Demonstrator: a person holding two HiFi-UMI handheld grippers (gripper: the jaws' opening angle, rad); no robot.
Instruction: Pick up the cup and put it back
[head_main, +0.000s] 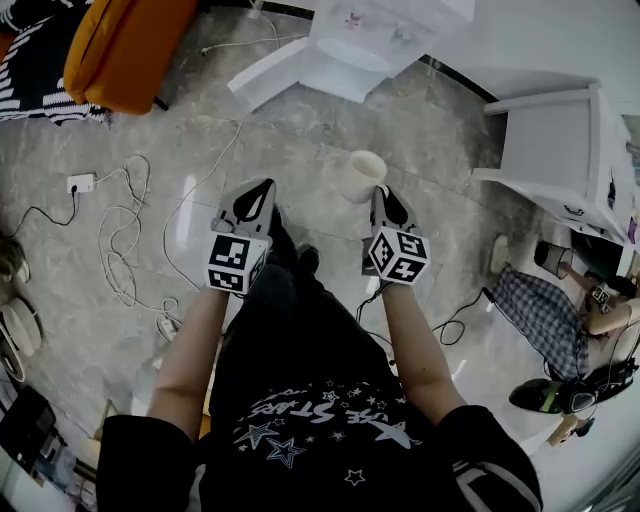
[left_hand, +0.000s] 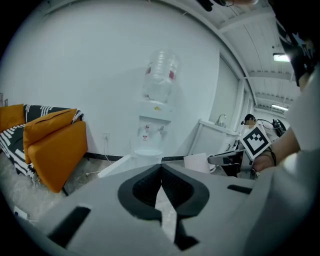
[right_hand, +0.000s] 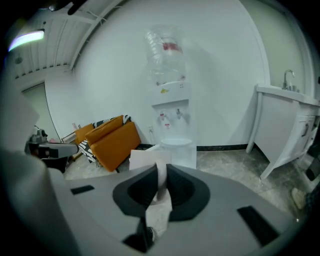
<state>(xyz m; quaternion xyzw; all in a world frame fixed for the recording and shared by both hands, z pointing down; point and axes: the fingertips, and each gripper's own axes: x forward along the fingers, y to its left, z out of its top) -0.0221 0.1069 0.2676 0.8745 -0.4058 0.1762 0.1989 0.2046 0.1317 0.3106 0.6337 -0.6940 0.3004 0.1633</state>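
Observation:
A pale paper cup (head_main: 355, 175) hangs in the air, tilted on its side, with my right gripper (head_main: 378, 192) shut on its wall. In the right gripper view the thin cup wall (right_hand: 162, 186) is pinched between the two dark pads. My left gripper (head_main: 262, 190) is held level beside it, a little to the left, shut and holding nothing. Its jaw tips meet in the left gripper view (left_hand: 161, 167). From there the cup (left_hand: 197, 162) shows at the right, next to the right gripper's marker cube (left_hand: 256, 141).
A white water dispenser (head_main: 385, 35) with a bottle on top stands ahead against the wall. An orange sofa (head_main: 125, 45) is at the far left. A white sink cabinet (head_main: 560, 140) is at the right. Cables (head_main: 125, 230) and a power strip (head_main: 80, 182) lie on the grey floor.

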